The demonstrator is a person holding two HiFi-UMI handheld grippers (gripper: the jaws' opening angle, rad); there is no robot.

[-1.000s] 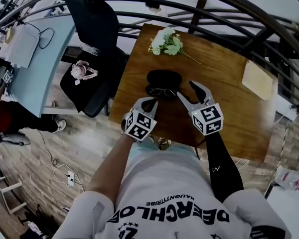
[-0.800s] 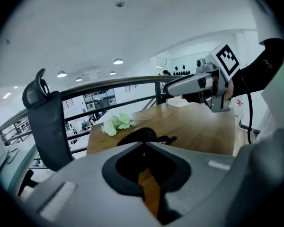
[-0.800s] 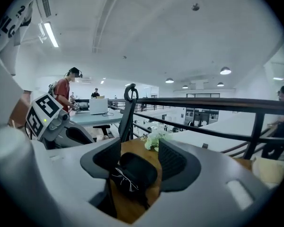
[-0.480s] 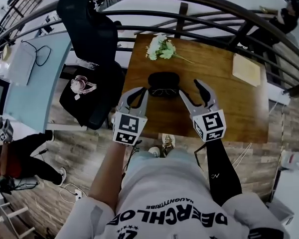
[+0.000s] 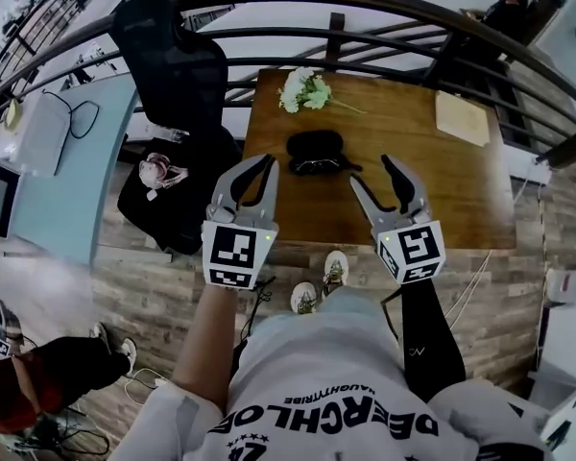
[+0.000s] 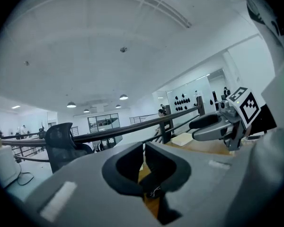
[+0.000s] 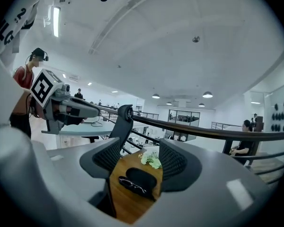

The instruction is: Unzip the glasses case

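1. The glasses case (image 5: pixel 317 145) is on the counter (image 5: pixel 442 195), left of centre and toward the far side, on the near side of the flowers (image 5: pixel 305 89). It looks already open, with glasses (image 5: pixel 317 166) lying in its near half. No zip pull can be made out.
2. Left gripper (image 5: pixel 250 174): the jaws are almost together, with only a narrow slit between them, and nothing is held. Right gripper (image 5: pixel 374 174): the jaws are spread wide and empty. Both are held over the counter's near edge, well apart from the case.
3. Risk: the glasses could be snagged, scratched or flicked out if a jaw is brought in along the case's near rim.
4. Risk: a light case would likely be dragged across the counter or pushed into the flowers if the zip is tugged while the case is not braced by the other gripper.
5. Risk: a small pull is easily missed. The left slit looks too tight to take the case wall unless it is widened first.
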